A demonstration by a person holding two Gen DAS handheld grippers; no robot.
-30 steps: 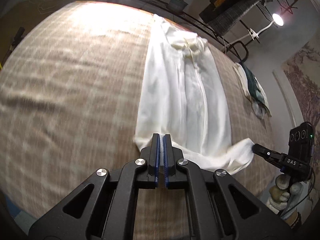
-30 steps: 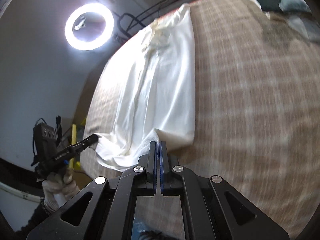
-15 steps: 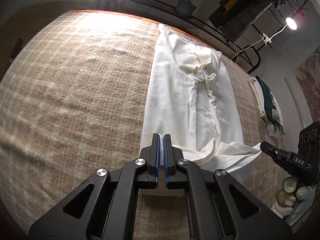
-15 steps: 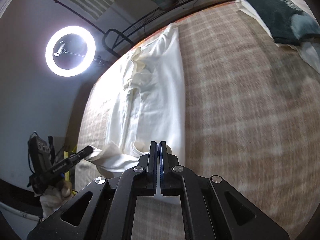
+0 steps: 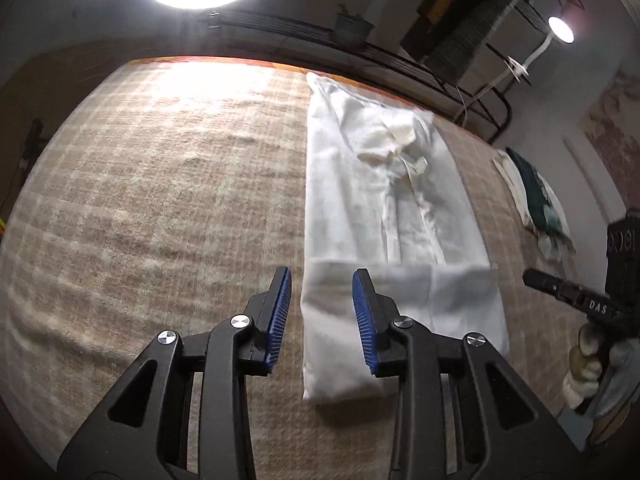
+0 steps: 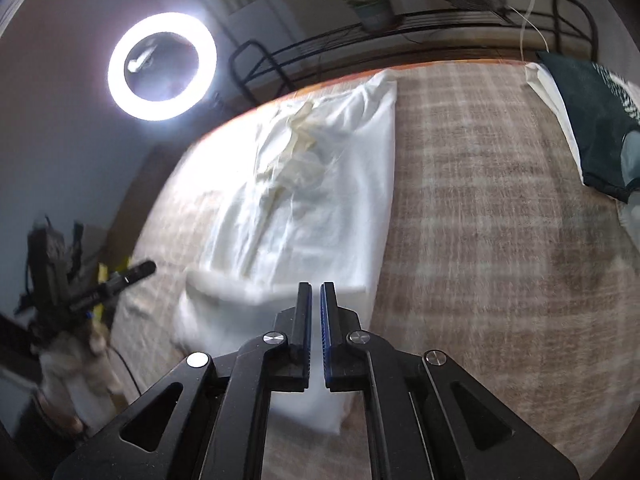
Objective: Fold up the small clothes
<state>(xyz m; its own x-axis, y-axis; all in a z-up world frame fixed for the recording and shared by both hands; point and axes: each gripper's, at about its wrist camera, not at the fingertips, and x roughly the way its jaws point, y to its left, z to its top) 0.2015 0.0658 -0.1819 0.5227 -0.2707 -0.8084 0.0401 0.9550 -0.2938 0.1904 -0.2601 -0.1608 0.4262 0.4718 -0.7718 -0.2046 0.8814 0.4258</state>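
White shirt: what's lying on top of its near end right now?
The white shirt's own bottom flap is folded up over it. Nothing else rests there. The layers beneath the flap are covered.

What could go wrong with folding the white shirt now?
The bottom flap of the white garment looks only lightly laid over and might slip back open. The left gripper, open, straddles the garment's left edge and could catch it. The right gripper, its jaws slightly apart, is blurred and close above the cloth, so it may drag the fold crooked on the plaid blanket.
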